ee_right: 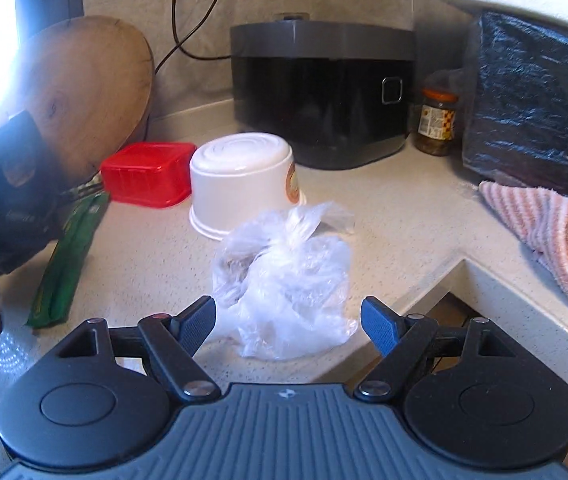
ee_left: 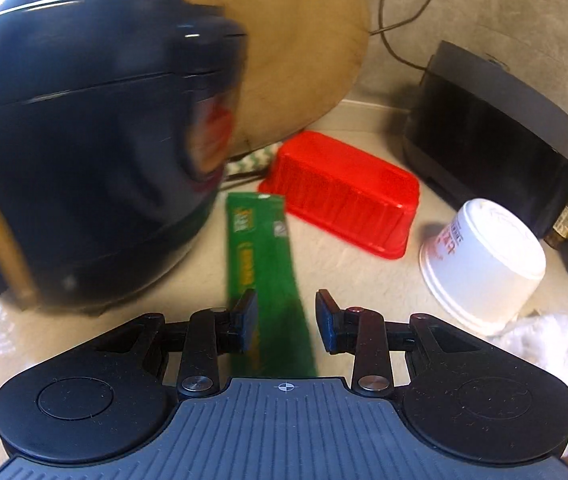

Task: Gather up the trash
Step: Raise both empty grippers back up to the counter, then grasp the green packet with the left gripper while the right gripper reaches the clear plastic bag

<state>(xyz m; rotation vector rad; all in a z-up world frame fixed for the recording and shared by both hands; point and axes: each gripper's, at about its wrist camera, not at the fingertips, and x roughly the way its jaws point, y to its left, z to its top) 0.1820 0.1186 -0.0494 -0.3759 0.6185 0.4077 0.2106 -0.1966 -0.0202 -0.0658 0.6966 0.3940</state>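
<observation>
Downward, both tongs [ee_left: 286, 318] [ee_right: 288, 322] angled, seemingly empty

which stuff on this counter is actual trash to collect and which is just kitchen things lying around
Likely trash:
- green wrapper
- crumpled clear plastic bag
- upturned white paper cup
- upturned red plastic tray

Just lying about:
- black rice cooker
- round wooden board
- dark square appliance
- jar
- striped pink cloth
- black plastic bag
</observation>
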